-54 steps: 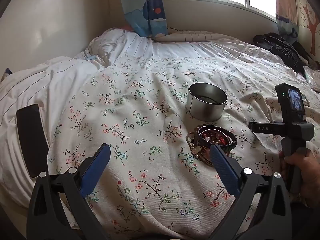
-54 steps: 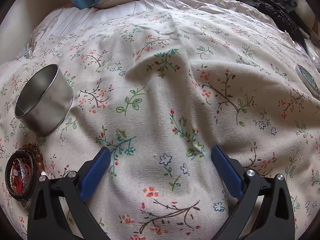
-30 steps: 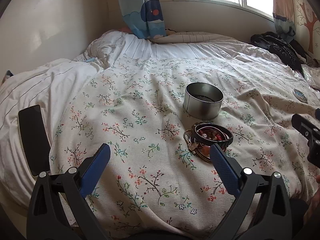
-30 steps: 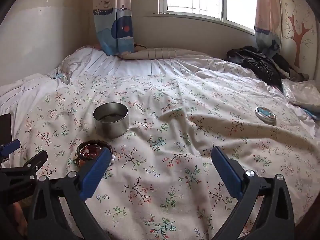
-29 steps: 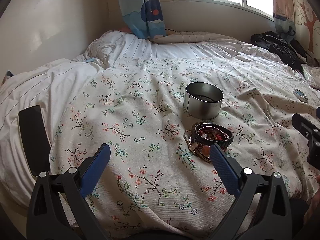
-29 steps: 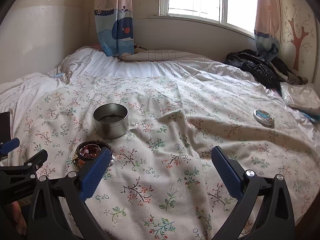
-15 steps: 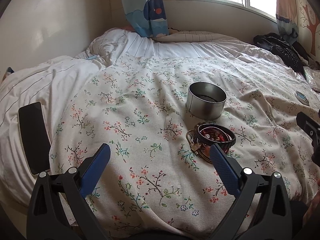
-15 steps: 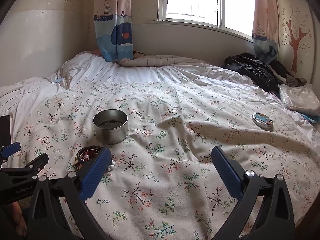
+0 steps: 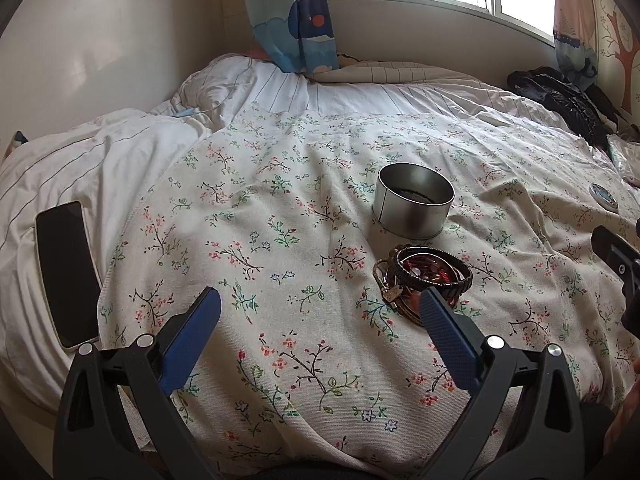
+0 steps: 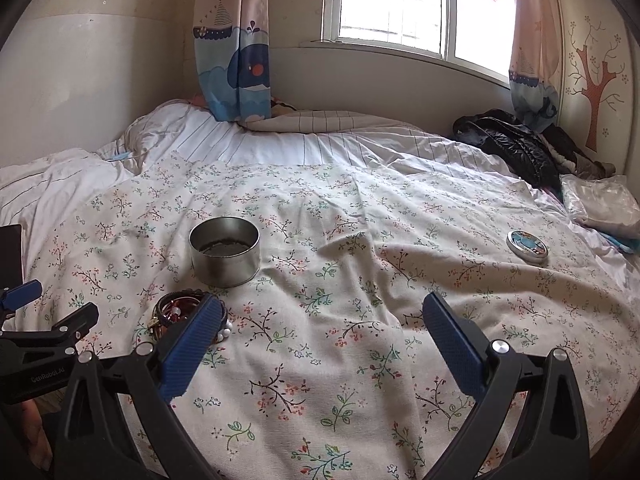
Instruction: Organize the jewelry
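Note:
A pile of bracelets and beads (image 9: 424, 276) lies on the floral bedspread, just in front of an open round metal tin (image 9: 414, 205). My left gripper (image 9: 320, 332) is open and empty, held above the bedspread with its right finger near the pile. In the right wrist view the tin (image 10: 225, 251) and the pile (image 10: 176, 310) sit at the left, the pile partly hidden behind my left finger. My right gripper (image 10: 320, 340) is open and empty, above bare bedspread. The tin's round lid (image 10: 526, 243) lies far right.
A black phone (image 9: 66, 272) lies on the white striped sheet at the left edge. A black jacket (image 10: 516, 144) and a plastic bag (image 10: 600, 204) are at the far right by the wall. The lid also shows in the left wrist view (image 9: 603, 197). The window and curtains stand behind the bed.
The right gripper has pulled back and up from close over the bedspread, so its view now takes in the whole bed. The left gripper has shifted only slightly. Both stay open.

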`<action>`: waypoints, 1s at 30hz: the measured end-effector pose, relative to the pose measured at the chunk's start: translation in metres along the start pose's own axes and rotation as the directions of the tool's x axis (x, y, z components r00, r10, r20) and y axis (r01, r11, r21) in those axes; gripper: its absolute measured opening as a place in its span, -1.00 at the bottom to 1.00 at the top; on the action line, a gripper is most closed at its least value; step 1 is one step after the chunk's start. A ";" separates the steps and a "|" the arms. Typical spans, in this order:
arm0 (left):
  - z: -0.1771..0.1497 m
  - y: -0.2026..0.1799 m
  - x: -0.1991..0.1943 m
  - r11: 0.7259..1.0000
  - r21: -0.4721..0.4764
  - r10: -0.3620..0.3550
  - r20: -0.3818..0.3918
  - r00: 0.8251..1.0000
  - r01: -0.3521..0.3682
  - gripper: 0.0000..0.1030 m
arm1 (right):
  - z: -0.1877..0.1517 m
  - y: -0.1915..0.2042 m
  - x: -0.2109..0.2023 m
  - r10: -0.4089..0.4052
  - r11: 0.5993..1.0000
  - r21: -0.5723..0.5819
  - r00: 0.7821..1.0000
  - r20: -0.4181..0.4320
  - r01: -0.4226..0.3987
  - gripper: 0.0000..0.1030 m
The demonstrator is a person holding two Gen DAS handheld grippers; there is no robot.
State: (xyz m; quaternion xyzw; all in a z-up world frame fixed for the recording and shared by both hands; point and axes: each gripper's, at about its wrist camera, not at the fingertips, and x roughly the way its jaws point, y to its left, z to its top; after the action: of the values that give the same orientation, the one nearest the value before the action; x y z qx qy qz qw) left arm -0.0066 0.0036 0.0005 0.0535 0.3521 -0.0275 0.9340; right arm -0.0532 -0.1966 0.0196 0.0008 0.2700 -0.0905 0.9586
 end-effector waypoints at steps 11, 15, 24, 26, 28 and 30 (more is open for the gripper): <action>0.000 0.000 0.000 1.000 0.000 -0.001 -0.001 1.000 0.001 0.85 | 0.000 -0.001 0.002 0.006 1.000 0.014 1.000 -0.007 -0.005 0.88; 0.000 0.000 0.000 1.000 0.000 -0.001 -0.001 1.000 0.001 0.85 | 0.000 -0.002 0.001 0.005 1.000 0.014 1.000 -0.007 -0.005 0.88; 0.000 0.000 0.000 1.000 0.000 -0.001 0.000 1.000 0.001 0.85 | -0.001 -0.006 0.003 0.011 0.999 0.031 1.000 -0.015 -0.011 0.88; 0.001 0.000 0.000 1.000 0.000 -0.001 0.000 1.000 0.001 0.85 | 0.000 -0.006 0.005 0.013 0.999 0.032 1.000 -0.022 -0.012 0.88; 0.001 0.001 0.000 1.000 0.000 -0.001 -0.001 1.000 0.001 0.85 | 0.000 -0.007 0.006 0.015 0.999 0.034 0.999 -0.030 -0.014 0.88; 0.001 0.001 0.000 1.000 -0.001 -0.001 0.000 1.000 0.001 0.85 | 0.001 -0.007 0.008 0.010 0.999 0.037 0.999 -0.036 -0.009 0.88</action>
State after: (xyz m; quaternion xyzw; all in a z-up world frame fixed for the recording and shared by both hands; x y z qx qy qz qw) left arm -0.0062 0.0042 0.0011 0.0530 0.3523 -0.0279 0.9340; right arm -0.0473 -0.2046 0.0162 0.0214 0.2858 -0.0908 0.9537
